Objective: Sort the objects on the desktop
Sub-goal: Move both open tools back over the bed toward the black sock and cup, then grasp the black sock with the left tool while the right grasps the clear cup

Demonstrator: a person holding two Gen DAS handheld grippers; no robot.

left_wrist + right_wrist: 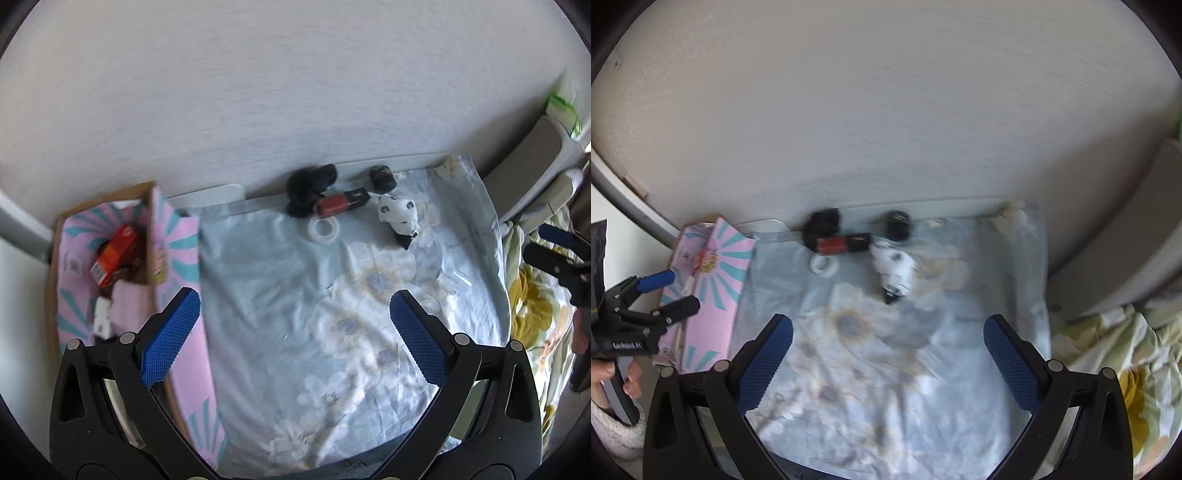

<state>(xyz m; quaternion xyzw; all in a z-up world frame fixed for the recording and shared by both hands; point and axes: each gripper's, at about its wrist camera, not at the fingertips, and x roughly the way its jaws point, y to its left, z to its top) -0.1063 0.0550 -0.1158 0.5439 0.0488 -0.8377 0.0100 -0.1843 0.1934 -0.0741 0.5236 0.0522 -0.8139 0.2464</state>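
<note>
Your left gripper has its jaws wide apart, and nothing sits between them. Your right gripper is the same: wide jaws, nothing held. Both hang over the flowery blue cloth that covers the worktop.

Past the jaws, near the top middle of the left view, a little row of things lies close to the wall. There is a clear tape ring, a red and black lipstick box just above it, and a fuzzy black thing touching the box. A small black roll sits to the right. A white toy with black spots lies just below that; it may be a puppy, but the view is blurry.

At the left of the frame, a pink cardboard box stands beside the cloth. Inside it is a red packet and something soft and pink.
</note>
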